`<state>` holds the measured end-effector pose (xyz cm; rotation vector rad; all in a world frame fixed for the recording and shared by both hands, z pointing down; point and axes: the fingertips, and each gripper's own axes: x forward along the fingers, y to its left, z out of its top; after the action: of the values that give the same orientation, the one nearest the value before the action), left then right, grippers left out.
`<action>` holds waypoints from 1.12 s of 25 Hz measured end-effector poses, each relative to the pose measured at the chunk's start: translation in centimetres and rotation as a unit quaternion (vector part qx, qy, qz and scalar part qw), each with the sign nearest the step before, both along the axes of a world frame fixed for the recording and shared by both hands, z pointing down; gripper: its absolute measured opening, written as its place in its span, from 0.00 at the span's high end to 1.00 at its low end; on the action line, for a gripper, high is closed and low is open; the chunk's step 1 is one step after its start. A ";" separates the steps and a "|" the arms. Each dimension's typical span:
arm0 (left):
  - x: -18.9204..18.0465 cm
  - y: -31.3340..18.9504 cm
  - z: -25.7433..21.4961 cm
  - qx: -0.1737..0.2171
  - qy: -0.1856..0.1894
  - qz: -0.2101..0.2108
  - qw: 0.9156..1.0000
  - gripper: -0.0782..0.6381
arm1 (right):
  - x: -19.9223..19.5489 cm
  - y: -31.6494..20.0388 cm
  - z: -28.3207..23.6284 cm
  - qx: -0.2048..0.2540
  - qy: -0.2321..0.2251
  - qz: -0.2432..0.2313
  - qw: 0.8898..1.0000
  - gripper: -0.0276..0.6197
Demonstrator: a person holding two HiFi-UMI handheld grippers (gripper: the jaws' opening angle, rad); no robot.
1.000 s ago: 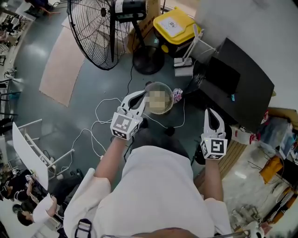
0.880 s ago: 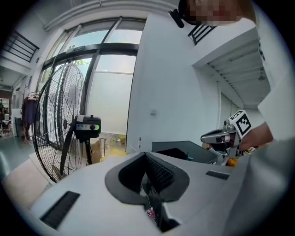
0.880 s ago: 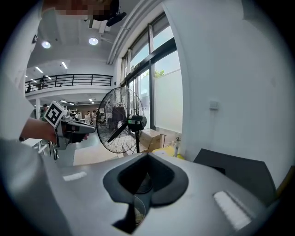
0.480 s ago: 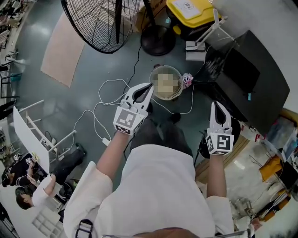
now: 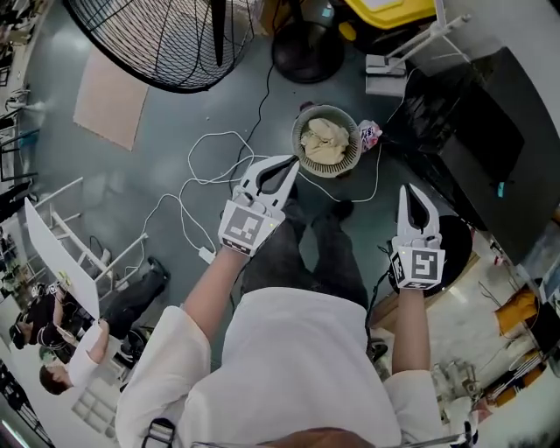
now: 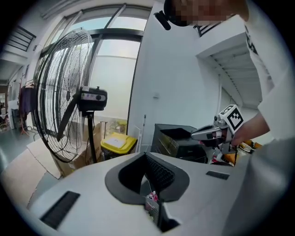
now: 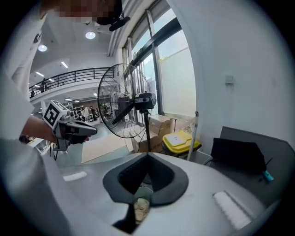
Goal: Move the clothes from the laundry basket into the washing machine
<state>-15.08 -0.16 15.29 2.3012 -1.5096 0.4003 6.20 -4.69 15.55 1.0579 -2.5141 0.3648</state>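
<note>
- The left gripper (image 5: 291, 163) is held out over the grey floor with its jaws brought together at the tips; nothing is gripped between them
- The right gripper (image 5: 411, 189) is likewise closed and empty, and is held well apart from the left one, on the other side of the person's legs
- The round laundry basket (image 5: 353, 160) is set on the floor just beyond the left gripper's tips and is not touched by them
- Beige clothes (image 5: 325, 140) are heaped inside the basket
- A small pink item (image 5: 369, 134) is seen against the basket's right rim
- A white cable (image 5: 219, 134) is looped over the floor to the left of the basket
- A black box-shaped appliance (image 5: 477, 114) is placed to the right of the basket
- A large pedestal fan (image 5: 157, 44) and a yellow-lidded bin (image 5: 389, 9) are seen beyond it
</note>
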 end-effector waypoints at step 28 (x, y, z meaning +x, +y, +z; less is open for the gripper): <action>-5.5 -1.9 32.8 -0.023 -0.040 0.002 0.999 0.88 | -10.7 -3.7 34.8 -0.038 0.110 -0.173 0.978 0.94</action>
<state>-20.58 -2.03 48.13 2.2790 -1.5160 0.5283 -4.47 -8.43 50.33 0.5799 -2.4005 0.2259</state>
